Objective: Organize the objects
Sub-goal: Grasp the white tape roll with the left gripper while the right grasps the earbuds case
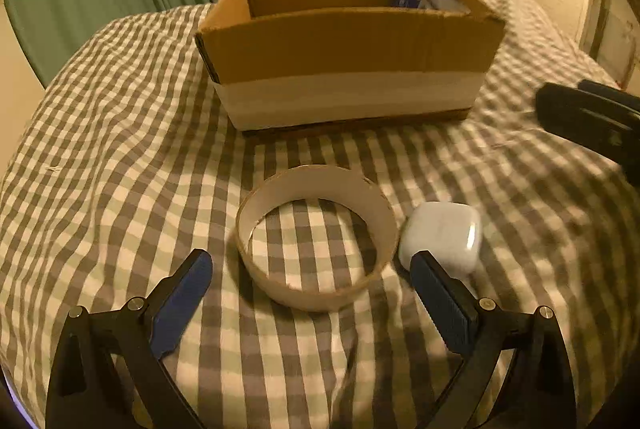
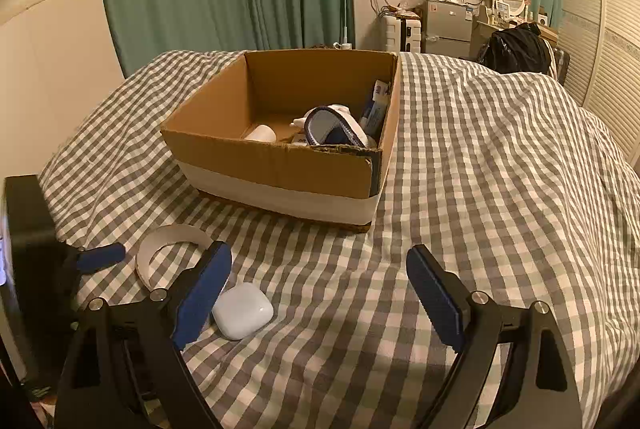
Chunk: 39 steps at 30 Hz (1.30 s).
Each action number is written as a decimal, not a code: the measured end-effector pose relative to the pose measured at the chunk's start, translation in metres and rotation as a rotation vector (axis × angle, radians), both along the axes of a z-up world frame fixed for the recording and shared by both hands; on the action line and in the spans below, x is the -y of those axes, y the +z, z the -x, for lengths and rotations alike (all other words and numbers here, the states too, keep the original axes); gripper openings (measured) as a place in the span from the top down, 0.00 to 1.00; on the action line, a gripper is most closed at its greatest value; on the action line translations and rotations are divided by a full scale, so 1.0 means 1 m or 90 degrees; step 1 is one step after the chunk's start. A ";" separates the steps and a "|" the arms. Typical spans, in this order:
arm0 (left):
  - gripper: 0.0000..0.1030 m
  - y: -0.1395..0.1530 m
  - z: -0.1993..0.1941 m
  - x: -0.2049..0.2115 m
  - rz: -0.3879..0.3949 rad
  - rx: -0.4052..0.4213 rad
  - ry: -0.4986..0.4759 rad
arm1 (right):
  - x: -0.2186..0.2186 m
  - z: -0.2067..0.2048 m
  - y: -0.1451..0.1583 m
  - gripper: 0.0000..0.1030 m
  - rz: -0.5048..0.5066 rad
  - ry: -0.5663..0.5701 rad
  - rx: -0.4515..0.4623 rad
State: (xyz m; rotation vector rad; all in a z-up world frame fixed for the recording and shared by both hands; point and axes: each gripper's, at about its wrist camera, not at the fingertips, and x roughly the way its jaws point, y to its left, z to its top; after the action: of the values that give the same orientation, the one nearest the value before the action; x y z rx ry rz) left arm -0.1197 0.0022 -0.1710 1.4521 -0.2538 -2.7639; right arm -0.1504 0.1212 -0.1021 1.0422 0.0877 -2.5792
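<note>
While the left gripper hangs spread wide and empty over the cardboard tape ring on the checked bed cover, a white earbud case lies just beside the ring, against its right finger. Beyond stands the open cardboard box, holding what may be a slipper; the right gripper is likewise released, empty

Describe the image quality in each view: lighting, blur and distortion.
Left wrist view: dim yellow light, soft motion blur on the checked bedspread and the right tongs at the edge; fisheye bends the cardboard box. Right wrist view: sharper, same warm cast, dark corner vignette, white case crisp.
</note>
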 end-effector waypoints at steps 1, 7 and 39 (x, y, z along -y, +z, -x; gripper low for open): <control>0.01 -0.002 0.004 0.000 -0.004 0.003 0.003 | 0.001 0.001 0.000 0.13 -0.002 0.000 0.001; 0.17 -0.009 0.011 0.003 -0.027 0.020 0.010 | 0.005 0.002 -0.002 0.13 -0.011 0.000 0.007; 0.18 0.050 -0.040 0.056 -0.044 -0.086 0.093 | 0.082 0.006 -0.063 0.17 -0.160 0.173 0.130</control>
State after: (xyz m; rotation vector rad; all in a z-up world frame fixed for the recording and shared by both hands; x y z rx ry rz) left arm -0.0795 -0.0541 -0.1205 1.2342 -0.0485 -2.7614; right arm -0.1568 0.0391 -0.1651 1.2796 0.4763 -2.2444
